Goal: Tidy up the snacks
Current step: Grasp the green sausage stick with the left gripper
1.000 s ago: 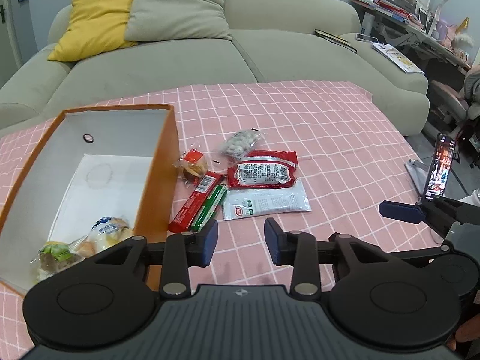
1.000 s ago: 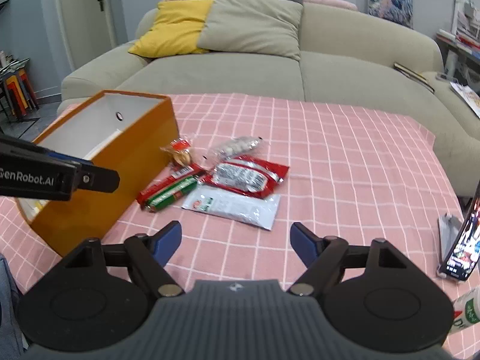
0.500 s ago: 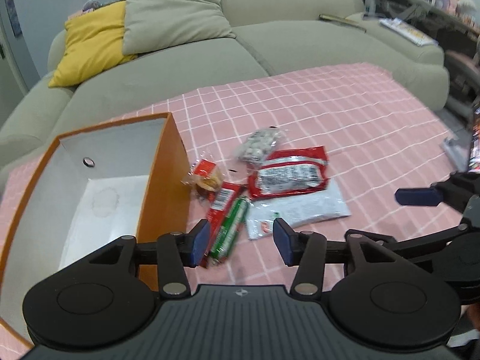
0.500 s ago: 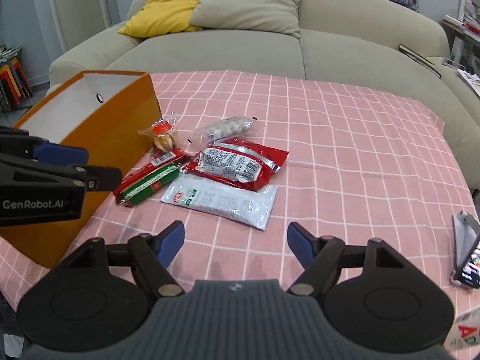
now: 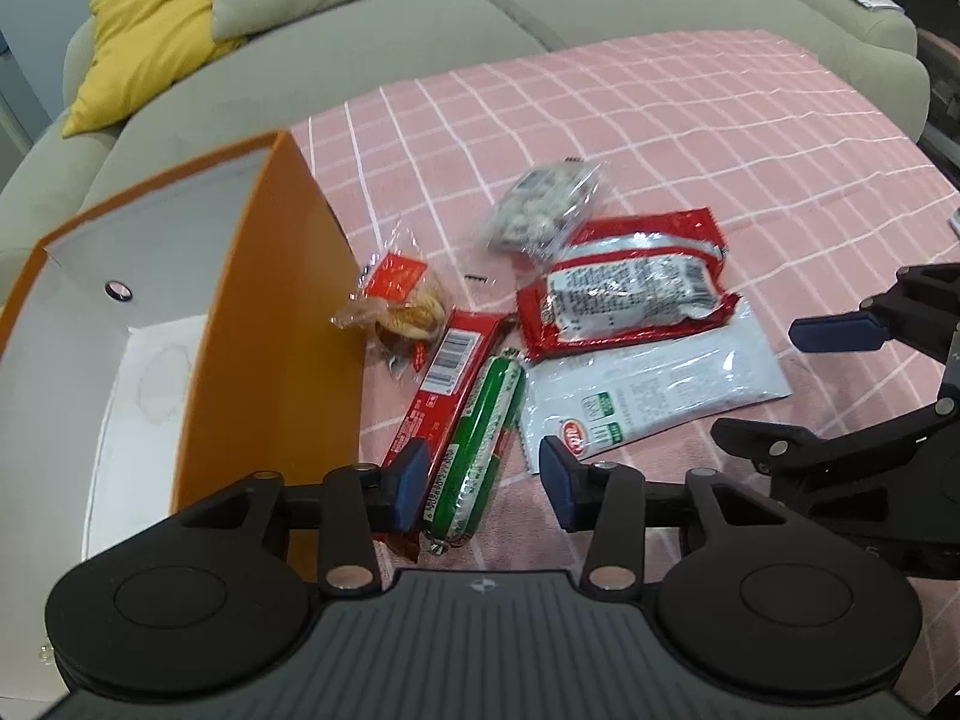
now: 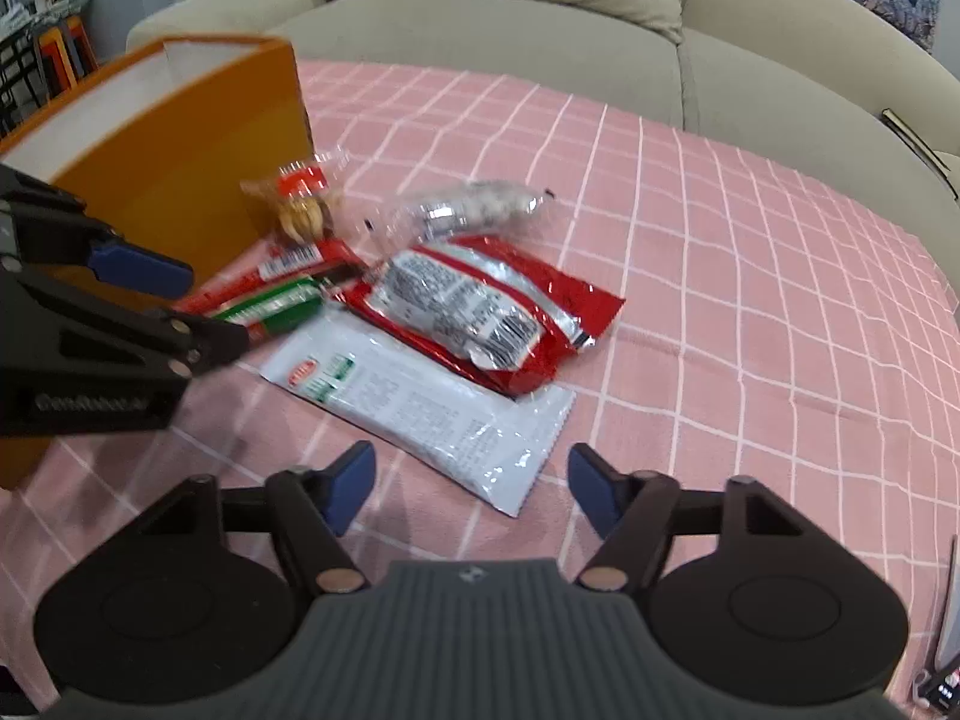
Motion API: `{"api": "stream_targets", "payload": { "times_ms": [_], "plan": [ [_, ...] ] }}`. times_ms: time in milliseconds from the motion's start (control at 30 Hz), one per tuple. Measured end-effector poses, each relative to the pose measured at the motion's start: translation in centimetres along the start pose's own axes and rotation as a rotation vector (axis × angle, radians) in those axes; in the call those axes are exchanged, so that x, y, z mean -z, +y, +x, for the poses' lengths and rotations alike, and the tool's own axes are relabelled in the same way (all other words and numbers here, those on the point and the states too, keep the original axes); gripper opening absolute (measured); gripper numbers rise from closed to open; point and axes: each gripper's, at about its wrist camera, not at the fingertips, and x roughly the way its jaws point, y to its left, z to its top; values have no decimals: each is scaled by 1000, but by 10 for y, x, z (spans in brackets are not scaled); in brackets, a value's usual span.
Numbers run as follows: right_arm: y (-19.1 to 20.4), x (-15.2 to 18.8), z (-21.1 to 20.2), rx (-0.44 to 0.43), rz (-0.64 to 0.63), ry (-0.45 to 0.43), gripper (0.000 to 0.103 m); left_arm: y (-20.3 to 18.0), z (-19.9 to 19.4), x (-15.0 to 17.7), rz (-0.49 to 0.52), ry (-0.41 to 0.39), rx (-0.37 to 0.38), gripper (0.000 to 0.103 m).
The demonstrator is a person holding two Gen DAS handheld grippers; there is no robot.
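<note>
An orange box (image 5: 273, 324) with a white inside stands at the left on the pink checked cloth. Beside it lie a green sausage stick (image 5: 480, 450), a red bar (image 5: 447, 375), a small cracker packet (image 5: 399, 306), a clear candy bag (image 5: 540, 210), a red pouch (image 5: 624, 291) and a white pouch (image 5: 654, 390). My left gripper (image 5: 480, 486) is open, its fingers on either side of the near end of the green stick. My right gripper (image 6: 471, 489) is open just above the near corner of the white pouch (image 6: 420, 402).
A grey-green sofa (image 5: 480, 6) with a yellow cushion (image 5: 144, 30) stands behind the table. The pink cloth (image 6: 750, 276) stretches to the right of the snacks. A phone (image 6: 948, 630) shows at the right edge of the right wrist view.
Both grippers have moved forward and down toward the snack pile. The left one has come over the green stick, the right one over the white pouch. Both stayed open.
</note>
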Motion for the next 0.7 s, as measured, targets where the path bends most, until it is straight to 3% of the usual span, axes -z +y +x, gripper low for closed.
{"api": "stream_targets", "payload": {
  "times_ms": [100, 233, 333, 467, 500, 700],
  "plan": [
    [-3, 2, 8, -17, 12, 15, 53, 3, 8, 0, -11, 24, 12, 40],
    [-3, 6, 11, -7, 14, 2, 52, 5, 12, 1, -24, 29, 13, 32],
    [-3, 7, 10, 6, 17, -6, 39, 5, 12, 1, -35, 36, 20, 23],
    [2, 11, 5, 13, 9, 0, 24, 3, 6, 4, -63, 41, 53, 22],
    [5, 13, 3, 10, 9, 2, 6, 3, 5, 5, -70, 44, 61, 21],
    [19, 25, -15, 9, 61, 37, 2, 1, -4, 19, -116, 70, 113, 21]
  ]
}}
